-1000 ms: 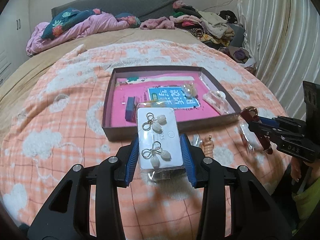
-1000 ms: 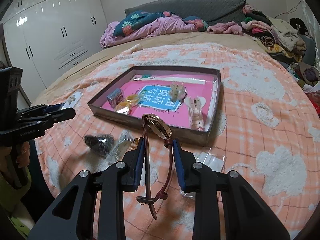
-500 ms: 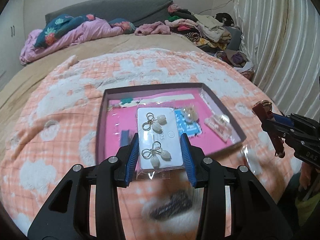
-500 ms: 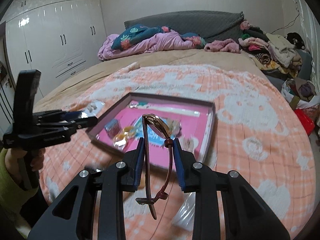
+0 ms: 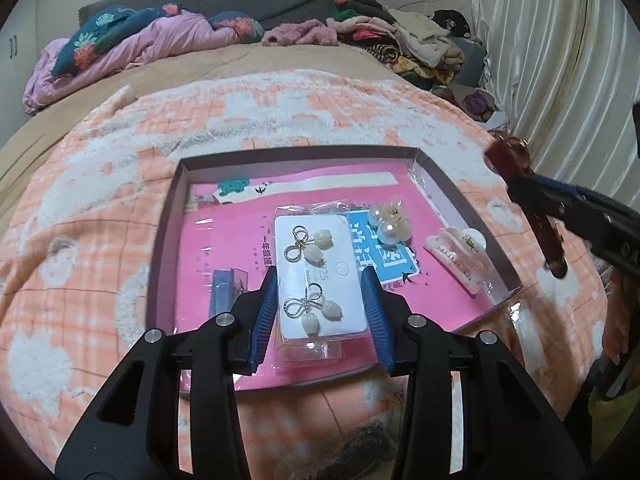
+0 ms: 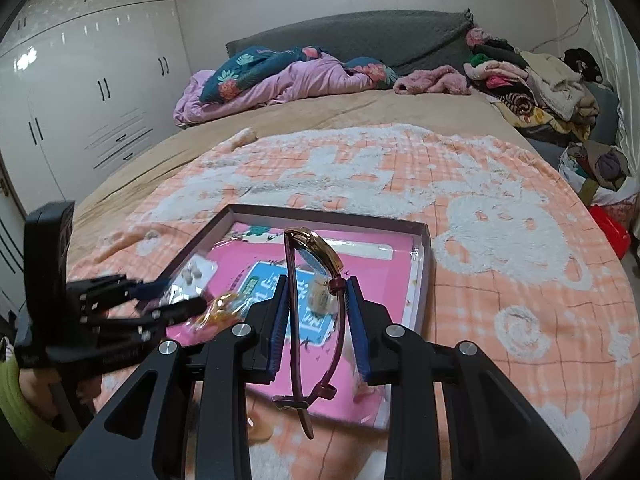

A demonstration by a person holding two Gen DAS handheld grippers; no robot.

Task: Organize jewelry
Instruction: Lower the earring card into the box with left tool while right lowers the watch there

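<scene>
My left gripper [image 5: 322, 312] clamps an earring card [image 5: 320, 276] by its two long edges, blue pads pressed against the clear sleeve. The card is white, rounded at the corners, and carries two pairs of earrings, each a thin wire bow with two pale bud-shaped drops; faint grey print sits between them. It hangs over the near middle of the box [image 5: 164, 240], above the pink lining, not resting on it.

My right gripper [image 6: 316, 320] is closed on a watch [image 6: 316, 256]: gold-rimmed case at the top, dark red strap looping down between the pads with its buckle end dangling below them. It is held over the right half of the box, seen edge-on.

Inside the box lie a pearl cluster [image 5: 390, 226], a pale pink hair claw [image 5: 456, 254] along the right wall, a blue item [image 5: 224, 292] at the left, and a blue printed label [image 5: 388, 248] in the centre. The low walls are open on top all round. Bare pink lining shows at the left and near side; the right side is crowded.

The box sits on an orange-and-white blanket [image 5: 100, 200] that spreads wide on every side. A curtain [image 5: 560, 60] hangs well to the right; heaped clothes [image 5: 400, 40] lie far behind.
</scene>
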